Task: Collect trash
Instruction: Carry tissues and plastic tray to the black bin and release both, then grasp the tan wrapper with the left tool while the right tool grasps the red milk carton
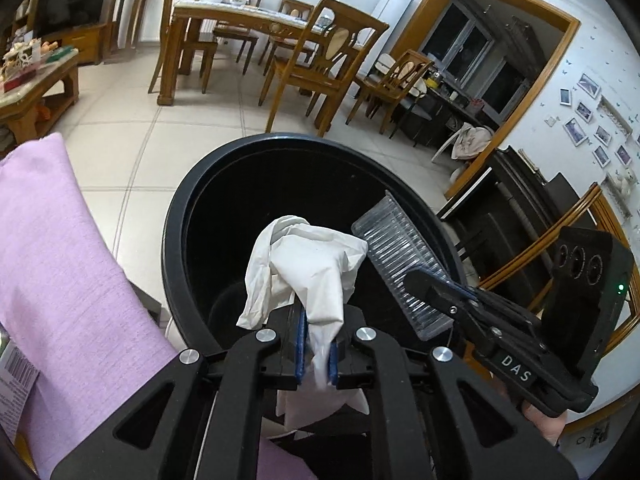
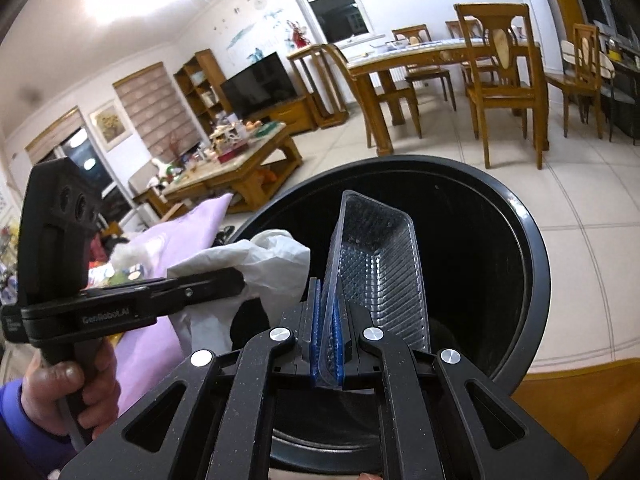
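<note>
Bin [image 1: 180, 216] mouth lies under both loads, opening toward 12 o'clock from my jaws. My left gripper [image 1: 316, 354] is clamped on the crumpled tissue [image 1: 308, 272], above the opening. My right gripper [image 2: 328, 354] pinches the clear plastic tray [image 2: 376, 264] by one wall, long axis pointing to 12. I judge both only need releasing.

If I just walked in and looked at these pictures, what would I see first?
Probably the big black trash bin, its round dark mouth filling the middle of both views. Right above it, the left gripper pinches a crumpled white tissue, and beside it the right gripper clamps the edge of a clear plastic tray held up on end. Behind them stand the wooden dining table and chairs.
</note>
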The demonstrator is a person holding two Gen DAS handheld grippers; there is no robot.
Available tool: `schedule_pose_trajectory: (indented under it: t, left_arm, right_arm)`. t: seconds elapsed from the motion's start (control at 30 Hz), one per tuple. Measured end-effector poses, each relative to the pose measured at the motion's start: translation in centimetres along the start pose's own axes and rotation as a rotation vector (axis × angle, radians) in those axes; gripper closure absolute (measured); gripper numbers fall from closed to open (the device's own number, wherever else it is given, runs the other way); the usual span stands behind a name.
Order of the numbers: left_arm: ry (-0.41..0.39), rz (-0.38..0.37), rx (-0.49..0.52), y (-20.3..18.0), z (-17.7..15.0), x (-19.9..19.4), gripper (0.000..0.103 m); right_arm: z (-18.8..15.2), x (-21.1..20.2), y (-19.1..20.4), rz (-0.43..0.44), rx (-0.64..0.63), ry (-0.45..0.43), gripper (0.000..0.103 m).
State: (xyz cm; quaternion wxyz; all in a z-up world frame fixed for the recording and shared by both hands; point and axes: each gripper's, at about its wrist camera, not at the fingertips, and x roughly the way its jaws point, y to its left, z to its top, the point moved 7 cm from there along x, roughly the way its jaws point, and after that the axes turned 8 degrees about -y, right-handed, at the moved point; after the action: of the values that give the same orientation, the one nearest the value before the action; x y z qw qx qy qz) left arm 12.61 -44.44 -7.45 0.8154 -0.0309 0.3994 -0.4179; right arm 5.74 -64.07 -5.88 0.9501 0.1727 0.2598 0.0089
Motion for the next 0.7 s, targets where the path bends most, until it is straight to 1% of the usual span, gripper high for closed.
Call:
schedule_pose_trajectory:
  t: [0.03, 0.07, 0.1, 0.13, 0.17, 0.2, 0.33, 0.43, 0.53, 0.6, 0.63, 0.67, 0.7]
  left_arm:
    - [0.005, 0.001, -0.005, -0.3, 0.2, 0.2, 0.084]
    - [0.005, 0.004, -0.007, -0.5, 0.3, 0.0, 0.066]
    - [-0.003, 0.012, -0.002, -0.4, 0.3, -0.3, 0.056]
    - [-0.029, 0.030, 0.006, -0.4, 0.3, -0.9, 0.030]
    - [-0.061, 0.042, 0.014, -0.2, 0.6, -1.7, 0.018]
    - [-0.090, 0.049, 0.023, -0.2, 0.6, -2.6, 0.017]
    - [-0.113, 0.025, 0.018, -0.1, 0.8, -5.4, 0.017]
    - [-0.148, 0.018, 0.022, 0.1, 0.8, -8.3, 0.017]
    - [-0.188, 0.024, 0.018, 1.5, 0.7, -11.7, 0.017]
    - [-0.220, 0.049, 0.010, 3.1, 0.7, -14.4, 0.017]
    - [-0.231, 0.061, 0.006, 3.5, 0.6, -15.2, 0.017]
    - [-0.246, 0.074, -0.002, 4.4, 0.5, -16.6, 0.017]
    - [-0.269, 0.092, -0.021, 6.1, 0.3, -18.6, 0.017]
  right_arm:
    - [0.0, 0.0, 0.2, -0.003, -0.002, 0.004, 0.096]
    - [0.4, -0.1, 0.8, -0.006, -0.004, 0.007, 0.088]
    - [0.5, 0.0, 0.9, -0.012, -0.007, 0.009, 0.075]
    - [0.7, 0.1, 1.2, -0.016, -0.008, 0.008, 0.066]
    - [0.6, 0.1, 1.4, -0.019, -0.009, 0.002, 0.052]
    - [0.7, 0.0, 1.3, -0.020, -0.009, -0.001, 0.049]
    - [0.7, -0.3, 1.9, -0.036, -0.005, -0.015, 0.049]
    - [1.1, -0.6, 3.4, -0.033, -0.016, -0.030, 0.049]
    - [1.9, -0.4, 5.9, -0.011, -0.045, -0.037, 0.049]
    - [2.0, 0.1, 8.5, 0.015, -0.074, -0.033, 0.049]
    - [2.1, 0.5, 10.0, 0.031, -0.087, -0.028, 0.047]
    - [1.9, 1.0, 11.9, 0.054, -0.105, -0.022, 0.041]
    - [1.9, 1.2, 13.2, 0.068, -0.118, -0.018, 0.037]
